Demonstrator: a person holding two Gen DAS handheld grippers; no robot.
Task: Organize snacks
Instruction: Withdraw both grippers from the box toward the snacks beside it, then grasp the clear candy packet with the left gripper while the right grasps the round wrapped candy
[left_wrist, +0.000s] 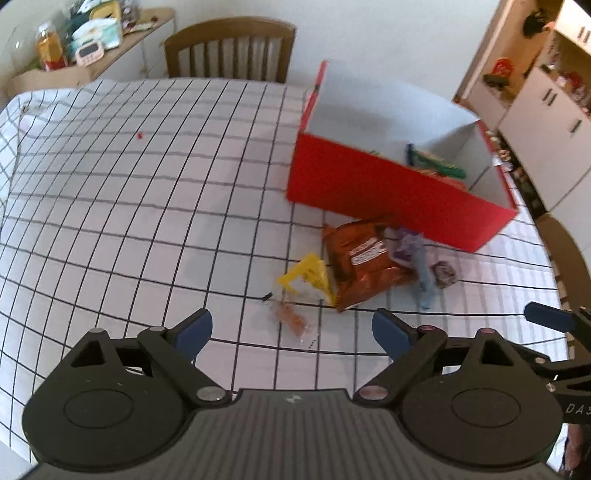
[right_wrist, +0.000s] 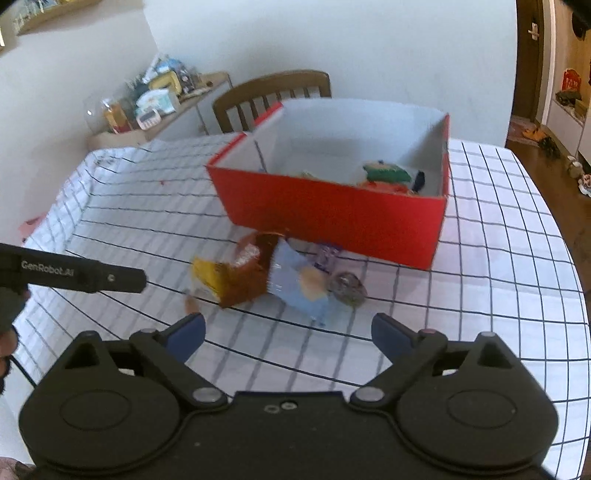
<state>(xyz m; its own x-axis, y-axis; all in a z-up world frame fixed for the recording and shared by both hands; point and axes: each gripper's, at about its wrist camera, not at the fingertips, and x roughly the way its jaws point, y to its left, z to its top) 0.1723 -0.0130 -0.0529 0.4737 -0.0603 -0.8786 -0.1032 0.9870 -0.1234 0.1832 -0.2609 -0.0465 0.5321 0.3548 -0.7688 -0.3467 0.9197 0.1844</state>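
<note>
Beside the red box (left_wrist: 399, 192), on its near side, lay the small heap of loose snacks that remained to be sorted on the checked tabletop (left_wrist: 129, 206). An orange-brown bag (left_wrist: 364, 264) formed the middle of the heap, almost touching the box wall. A yellow-and-clear packet (left_wrist: 308, 277) lay against the bag on the side away from the box, and a small clear sachet (left_wrist: 293, 319) lay nearest the left gripper (left_wrist: 291, 332). A pale blue packet (right_wrist: 303, 284) and a round dark sweet (right_wrist: 347, 286) lay on the bag's other side, nearest the right gripper (right_wrist: 288, 332).

The fingers of both grippers stood wide apart with nothing between them. Each pointed down and forward at the heap, which lay ahead of the fingertips and short of the box. The bag's long axis ran roughly from the box towards the grippers. By position, the left gripper appeared better placed for the sachet and yellow packet, the right for the blue packet. Several snacks (right_wrist: 388, 175) already sat inside the box.
</note>
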